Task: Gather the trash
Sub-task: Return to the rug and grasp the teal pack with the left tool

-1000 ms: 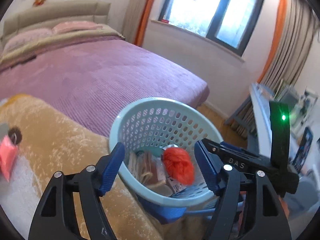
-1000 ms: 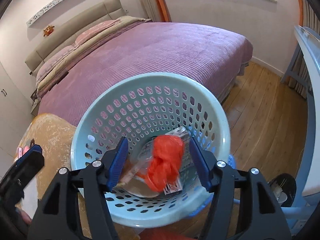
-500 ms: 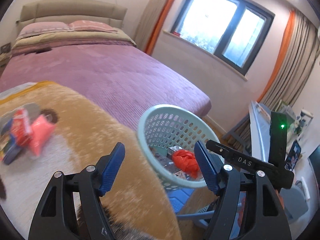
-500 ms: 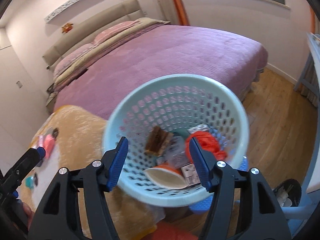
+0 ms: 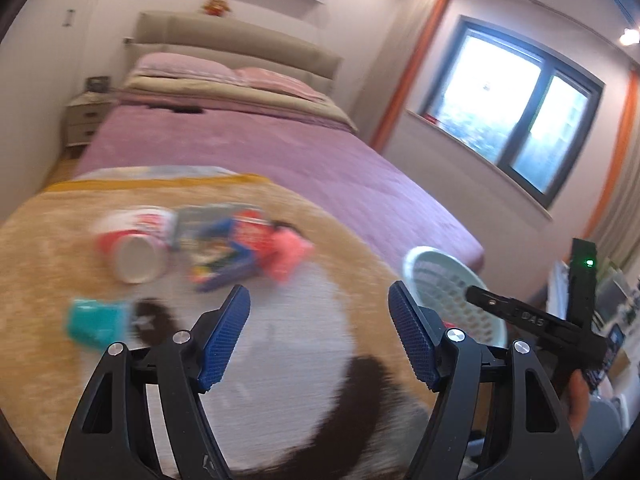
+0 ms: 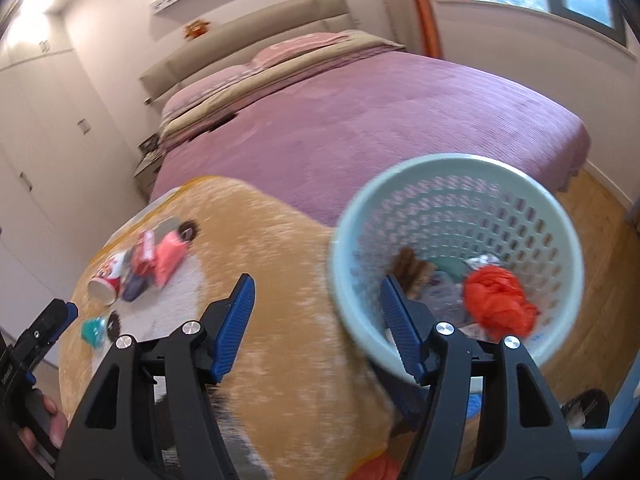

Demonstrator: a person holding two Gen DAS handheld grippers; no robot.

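Observation:
My left gripper point(image 5: 318, 308) is open and empty above a tan and white plush blanket point(image 5: 280, 340). Ahead of it lie a tipped paper cup point(image 5: 136, 250), a teal wrapper point(image 5: 96, 320), a pink packet point(image 5: 286, 254) and blue-red packets point(image 5: 236, 248), all blurred. The pale green perforated basket point(image 5: 452, 292) stands to its right. My right gripper point(image 6: 316, 292) has its jaws opening with nothing between them. Its right finger overlaps the basket point(image 6: 460, 162), which holds a red plastic bag point(image 6: 496, 306) and wrappers. The cup point(image 6: 106, 284) and pink packet point(image 6: 170, 258) lie far left.
A bed with a purple cover point(image 5: 280, 152) fills the space behind the blanket. A nightstand point(image 5: 82, 122) stands by its head and a window point(image 5: 520, 120) is at the right. Wooden floor point(image 6: 600, 280) shows beyond the basket. A hand point(image 6: 48, 420) grips the other tool at the lower left.
Both views have swung left, off the basket and toward the trash on the blanket. The red bag seen between the right fingers now lies in the basket.

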